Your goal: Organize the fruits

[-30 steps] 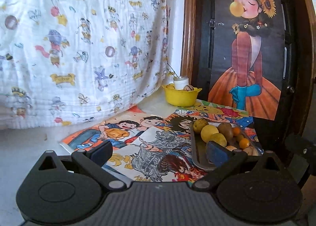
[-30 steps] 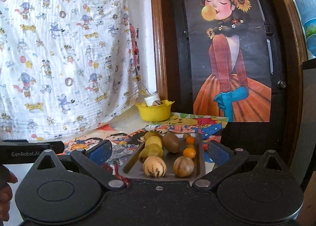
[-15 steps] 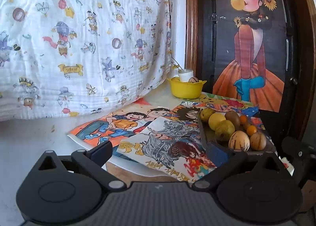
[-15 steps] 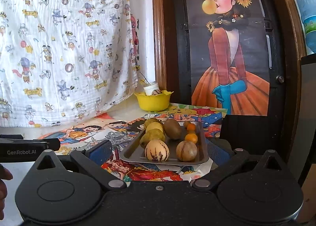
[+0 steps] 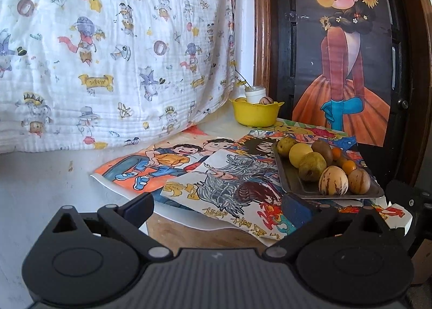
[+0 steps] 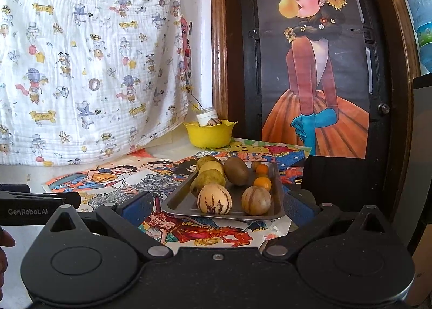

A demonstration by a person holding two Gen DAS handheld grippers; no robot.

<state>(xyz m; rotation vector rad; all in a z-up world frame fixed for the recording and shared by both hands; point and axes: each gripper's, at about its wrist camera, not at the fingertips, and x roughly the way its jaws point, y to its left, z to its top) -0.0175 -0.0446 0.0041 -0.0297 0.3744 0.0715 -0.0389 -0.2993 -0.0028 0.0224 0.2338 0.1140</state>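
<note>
Fruits crowd a metal tray (image 6: 178, 198) that sits on cartoon posters (image 5: 172, 160) near the table's front right corner. We see two striped pepino melons (image 6: 214, 198) at the tray's near end, a kiwi (image 6: 236, 171) and pale pears behind them, and small orange fruits (image 6: 262, 182) along the right side. A yellow bowl (image 6: 209, 136) stands farther back against the wall, well apart from the tray, with one striped fruit and a white cup inside. The posters overhang the table's front edge (image 5: 189, 236). To the left of the tray, bare white tabletop (image 5: 40, 187) runs up to a hanging printed cloth (image 5: 108, 52).

We hold our left gripper (image 5: 216, 206) level in front of the edge, its blue pads spread wide and gripping nothing. Our right gripper (image 6: 216, 207) is also spread wide and free of any load, and faces the tray's near rim.
</note>
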